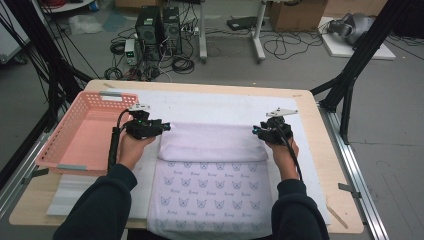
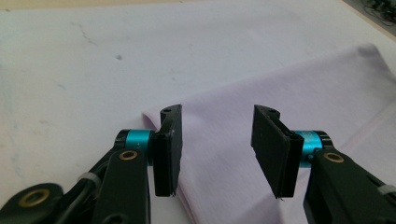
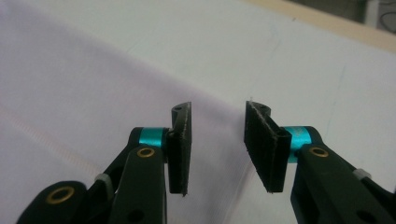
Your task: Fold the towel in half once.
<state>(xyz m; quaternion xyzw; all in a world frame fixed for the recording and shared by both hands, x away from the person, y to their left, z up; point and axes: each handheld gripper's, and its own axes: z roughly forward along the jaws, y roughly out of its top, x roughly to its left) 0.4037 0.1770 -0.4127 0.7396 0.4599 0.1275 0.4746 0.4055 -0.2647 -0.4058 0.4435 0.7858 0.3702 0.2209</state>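
The cloth point(image 1: 212, 170), pale lilac with a butterfly print on its near half, lies flat on the white mat point(image 1: 210, 102) between the 2 grippers, its far part folded back toward the person so the plain underside shows as a band. The left end of that fold sits just ahead of and below the left gripper point(image 1: 161, 126); in the left gripper view the folded corner point(image 2: 161, 114) lies under and between the jaws, which stand apart at a middling width with nothing pinched. The right gripper point(image 1: 256, 131) hovers at the fold's right end, its jaws likewise parted to a medium gap over the cloth's edge point(image 3: 219, 121), holding nothing.

The step in hand looks like letting go after a fold and setting up the next one. To do it well, lift both grippers clear without snagging the top layer, check that the fold line runs straight from one gripper to the other, and take the next grip at matching spots on each side so the layers stay square. Pinch only the layers meant to move.

Left of the left gripper stands a pink basket point(image 1: 82, 130), beside the mat.

Under each printed butterfly there is a small word, too small to read. No other label is legible.
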